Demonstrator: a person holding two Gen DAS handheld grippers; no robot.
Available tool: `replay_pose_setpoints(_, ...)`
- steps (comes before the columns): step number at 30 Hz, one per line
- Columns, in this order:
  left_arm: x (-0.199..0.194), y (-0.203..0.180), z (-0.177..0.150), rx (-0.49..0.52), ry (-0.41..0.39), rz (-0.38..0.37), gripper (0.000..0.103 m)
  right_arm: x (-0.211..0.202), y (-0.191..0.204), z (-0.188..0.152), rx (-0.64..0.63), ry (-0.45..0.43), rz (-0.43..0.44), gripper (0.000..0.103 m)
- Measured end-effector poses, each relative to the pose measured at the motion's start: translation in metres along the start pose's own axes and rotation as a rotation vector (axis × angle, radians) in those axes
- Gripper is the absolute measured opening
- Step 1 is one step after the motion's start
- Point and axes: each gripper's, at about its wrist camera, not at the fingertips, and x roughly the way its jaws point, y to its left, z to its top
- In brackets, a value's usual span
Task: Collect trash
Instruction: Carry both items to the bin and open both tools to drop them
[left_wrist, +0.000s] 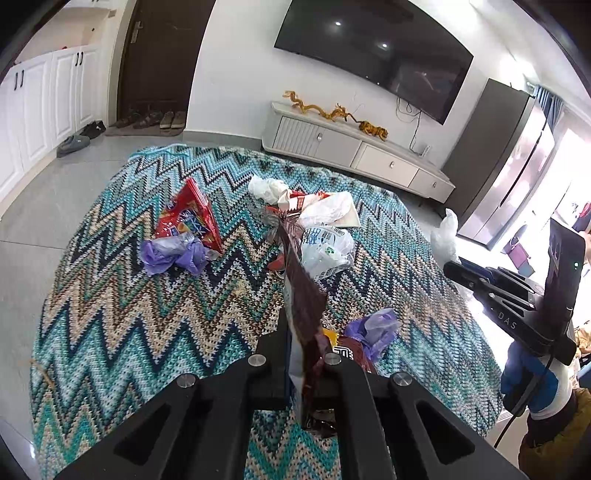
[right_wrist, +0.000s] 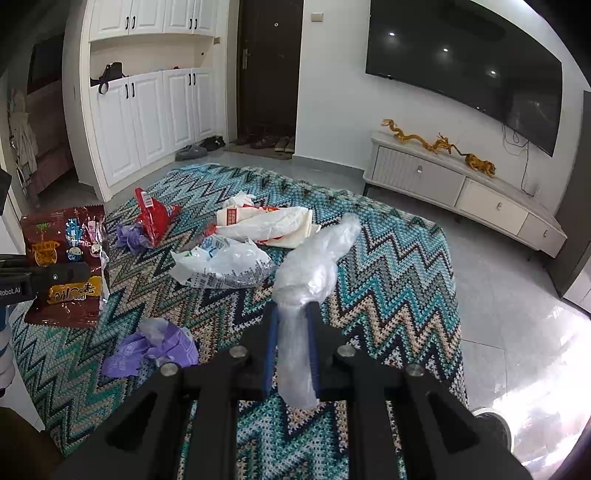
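Observation:
My left gripper (left_wrist: 304, 332) is shut on a dark brown snack wrapper (left_wrist: 301, 291), held edge-on above the zigzag rug (left_wrist: 147, 295); the wrapper's printed face shows in the right wrist view (right_wrist: 62, 251). My right gripper (right_wrist: 293, 314) is shut on a crumpled clear plastic bag (right_wrist: 314, 269), lifted off the rug; it also appears at the right of the left wrist view (left_wrist: 445, 236). On the rug lie a red snack bag (left_wrist: 192, 218), purple plastic scraps (left_wrist: 173, 254) (right_wrist: 151, 347), a clear printed bag (right_wrist: 221, 266) and a white bag (right_wrist: 266, 221).
A low white TV cabinet (right_wrist: 461, 184) with gold dragon figures stands under a wall TV (right_wrist: 469, 70). White cupboards (right_wrist: 147, 122), a dark door and shoes (right_wrist: 266, 142) are at the back. Grey tile floor (right_wrist: 498, 295) surrounds the rug.

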Motion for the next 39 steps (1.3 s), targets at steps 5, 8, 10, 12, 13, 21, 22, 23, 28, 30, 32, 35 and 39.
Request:
replay_pose_setpoints(5,-0.022,-0.009,0.013,0.031,-0.053,-0.006,0.003,-0.034,-0.013,-0.003,0.045,-0.058,0.015,0.014)
replay_pose_setpoints(8,-0.029,-0.032,0.026,0.085,-0.073,-0.018,0.003,-0.055,-0.030,-0.008,0.084,-0.092,0.018,0.014)
replay_pose_setpoints(10,-0.028,-0.052,0.036,0.126,-0.074,-0.038,0.003,-0.068,-0.046,-0.015,0.113,-0.109,0.000,0.014)
replay_pose_setpoints(12,-0.021,-0.079,0.043,0.172,-0.061,-0.073,0.003,-0.079,-0.065,-0.027,0.149,-0.118,-0.026,0.014)
replay_pose_setpoints(13,-0.015,-0.094,0.046,0.194,-0.051,-0.090,0.003,-0.084,-0.076,-0.034,0.170,-0.121,-0.041,0.014)
replay_pose_setpoints(21,0.061,-0.241,0.055,0.401,0.060,-0.224,0.003,-0.119,-0.184,-0.113,0.390,-0.115,-0.184,0.014)
replay_pose_setpoints(22,0.072,-0.261,0.053,0.427,0.078,-0.244,0.003,-0.120,-0.199,-0.125,0.419,-0.106,-0.204,0.014)
replay_pose_setpoints(23,0.084,-0.282,0.051,0.454,0.098,-0.265,0.003,-0.120,-0.212,-0.136,0.446,-0.095,-0.221,0.014)
replay_pose_setpoints(28,0.145,-0.377,0.023,0.567,0.206,-0.324,0.004,-0.106,-0.275,-0.194,0.599,-0.023,-0.270,0.015)
replay_pose_setpoints(30,0.173,-0.405,0.012,0.584,0.256,-0.339,0.004,-0.096,-0.296,-0.216,0.660,0.005,-0.274,0.015)
replay_pose_setpoints(32,0.202,-0.431,0.001,0.586,0.317,-0.357,0.004,-0.085,-0.316,-0.237,0.730,0.027,-0.270,0.016)
replay_pose_setpoints(35,0.235,-0.456,-0.016,0.591,0.372,-0.361,0.004,-0.069,-0.336,-0.263,0.814,0.058,-0.267,0.017)
replay_pose_setpoints(39,0.271,-0.475,-0.037,0.597,0.427,-0.338,0.007,-0.049,-0.356,-0.288,0.883,0.098,-0.264,0.017)
